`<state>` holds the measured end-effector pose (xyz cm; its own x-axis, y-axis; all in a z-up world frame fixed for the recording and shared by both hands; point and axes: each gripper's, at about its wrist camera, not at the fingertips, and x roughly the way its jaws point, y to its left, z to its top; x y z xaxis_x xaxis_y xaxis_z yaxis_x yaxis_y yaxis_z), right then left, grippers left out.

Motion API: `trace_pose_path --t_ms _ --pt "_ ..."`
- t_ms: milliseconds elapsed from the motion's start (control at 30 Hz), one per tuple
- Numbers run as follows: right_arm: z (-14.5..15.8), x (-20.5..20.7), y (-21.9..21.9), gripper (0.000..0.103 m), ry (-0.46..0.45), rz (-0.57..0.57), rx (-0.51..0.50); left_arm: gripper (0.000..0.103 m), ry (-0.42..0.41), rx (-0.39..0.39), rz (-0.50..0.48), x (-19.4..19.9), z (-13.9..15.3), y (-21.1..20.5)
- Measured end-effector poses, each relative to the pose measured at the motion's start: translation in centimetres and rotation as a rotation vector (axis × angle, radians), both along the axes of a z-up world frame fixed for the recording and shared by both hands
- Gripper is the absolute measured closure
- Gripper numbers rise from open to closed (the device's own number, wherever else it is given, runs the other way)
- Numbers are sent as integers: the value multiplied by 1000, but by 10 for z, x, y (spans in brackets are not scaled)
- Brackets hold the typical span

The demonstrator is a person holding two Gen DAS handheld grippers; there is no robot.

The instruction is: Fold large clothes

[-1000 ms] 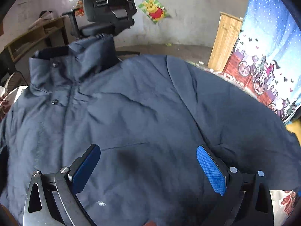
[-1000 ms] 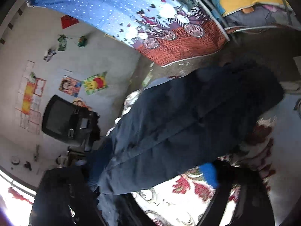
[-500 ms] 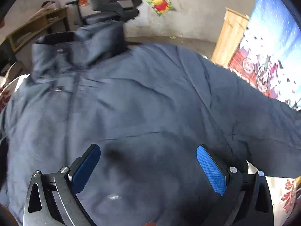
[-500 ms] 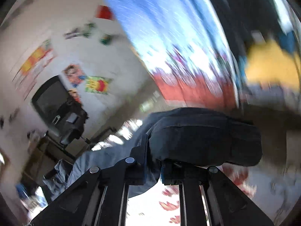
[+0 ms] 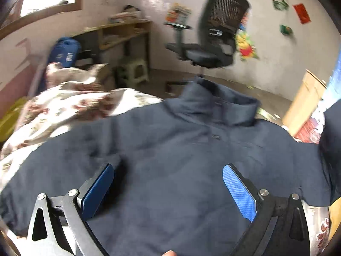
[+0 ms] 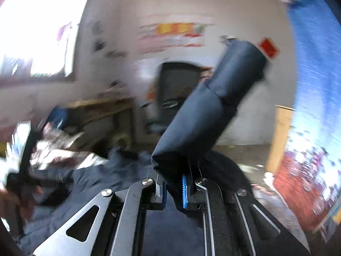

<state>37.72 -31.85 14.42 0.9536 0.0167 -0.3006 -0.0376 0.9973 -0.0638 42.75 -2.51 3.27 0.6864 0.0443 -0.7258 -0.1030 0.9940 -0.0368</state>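
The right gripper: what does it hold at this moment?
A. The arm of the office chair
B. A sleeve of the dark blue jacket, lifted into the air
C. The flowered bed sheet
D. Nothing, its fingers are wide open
B: in the right wrist view the right gripper is shut on the sleeve of the dark blue jacket, and the sleeve stands up in front of the wall.
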Motion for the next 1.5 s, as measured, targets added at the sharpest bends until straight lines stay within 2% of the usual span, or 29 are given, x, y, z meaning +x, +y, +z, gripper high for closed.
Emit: trace_pose_path --t_ms 167,233,400,467,533,567,600,633,667,700,800,833,900,967,1000,1033,1067,1100,1133,1167,1200,1367,1433,1500 --pt "-33 18 70 93 154 162 -111 0 -2 -55 58 -20 -1 66" --pt "-53 24 93 93 236 222 -148 0 3 -66 67 -26 -6 80" --pt "-103 21 117 88 479 327 -154 0 58 -110 20 -36 -33 88" --pt "-108 12 117 86 533 338 -126 0 84 -142 -17 -38 -44 83" --pt "-111 -5 103 78 549 357 -89 1 114 -180 -49 -37 -56 77" --pt "-112 -8 98 61 552 363 -72 1 124 -192 -63 -37 -60 73" --pt "-110 -21 90 34 551 369 -38 1 135 -202 -76 -36 -65 68" --pt "-106 -36 81 25 534 370 -6 1 149 -213 -94 -34 -70 62" --pt "-106 -43 79 21 521 376 12 1 159 -218 -108 -32 -74 56" --pt "-112 -42 73 21 518 377 22 1 169 -216 -113 -31 -77 50" --pt "-103 -73 47 21 483 342 79 1 238 -209 -105 -21 -96 35" --pt "-103 -76 39 21 476 324 95 4 259 -211 -93 -18 -101 34" --pt "-107 -73 22 21 463 279 123 16 307 -212 -64 -12 -115 31" --pt "-107 -83 0 21 436 213 141 40 338 -203 -59 -7 -125 24" --pt "-107 -81 -8 21 422 183 143 48 329 -200 -63 -7 -124 21" --pt "-108 -77 -16 21 412 160 143 62 317 -195 -70 -7 -123 18" --pt "-106 -81 -24 21 399 130 142 68 298 -146 -68 -7 -119 10" --pt "-108 -76 -30 21 392 103 139 81 272 -82 -56 -8 -115 5" --pt "-109 -71 -37 21 388 79 138 99 253 8 -45 -7 -111 -2" --pt "-114 -56 -41 21 387 65 138 100 241 52 -52 -6 -108 -6" --pt "-113 -56 -47 21 385 46 144 100 221 70 -44 -6 -102 -6" --pt "-109 3 -51 20 364 14 173 100 125 148 58 -2 -82 1" --pt "-117 27 -42 16 400 34 159 100 124 192 79 3 -86 4" --pt "-139 56 -30 16 482 37 119 100 159 270 69 12 -103 2"
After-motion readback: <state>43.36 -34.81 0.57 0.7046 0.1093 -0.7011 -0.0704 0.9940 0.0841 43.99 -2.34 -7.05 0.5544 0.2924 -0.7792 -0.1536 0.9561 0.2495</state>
